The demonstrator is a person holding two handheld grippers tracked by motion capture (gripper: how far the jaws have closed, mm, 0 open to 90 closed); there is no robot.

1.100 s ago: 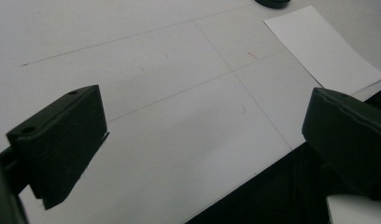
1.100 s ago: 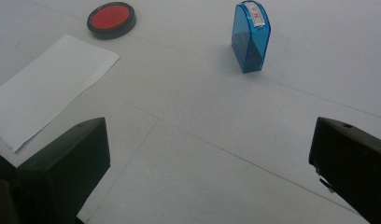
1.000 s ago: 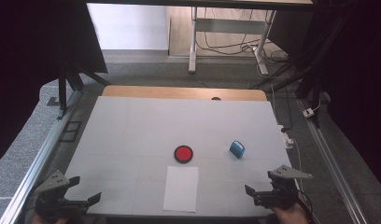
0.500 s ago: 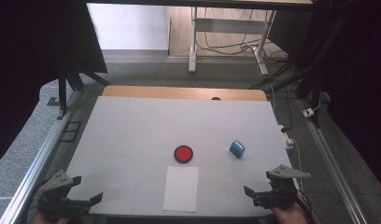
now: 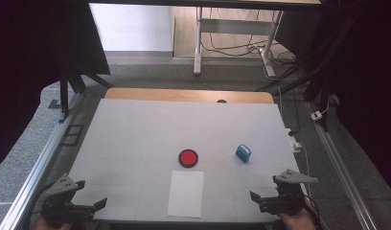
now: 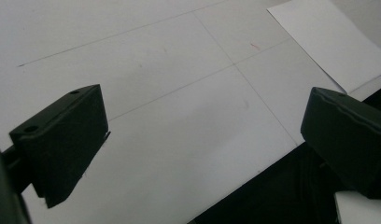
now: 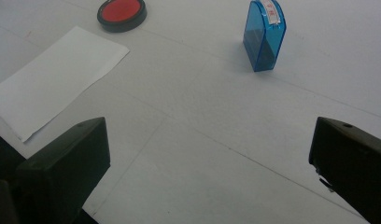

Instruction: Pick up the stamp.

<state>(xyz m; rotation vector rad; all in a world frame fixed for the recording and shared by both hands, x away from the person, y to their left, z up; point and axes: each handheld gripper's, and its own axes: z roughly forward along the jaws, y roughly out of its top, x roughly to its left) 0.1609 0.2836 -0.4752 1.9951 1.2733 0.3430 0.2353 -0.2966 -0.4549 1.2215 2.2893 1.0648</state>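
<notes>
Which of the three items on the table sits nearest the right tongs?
The blue stamp, standing just ahead of the right tongs; the red ink pad and paper sheet lie farther left.

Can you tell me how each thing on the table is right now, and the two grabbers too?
Red ink pad: lid off, lying flat.
Blue stamp: standing upright, untouched.
Sheet of paper: flat, nothing on it.
Left gripper: jaws wide apart, holding nothing.
Right gripper: jaws wide apart, holding nothing.

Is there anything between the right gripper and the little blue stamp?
No. Between the right gripper and the blue stamp there is just bare white table, seen best in the right gripper view.
</notes>
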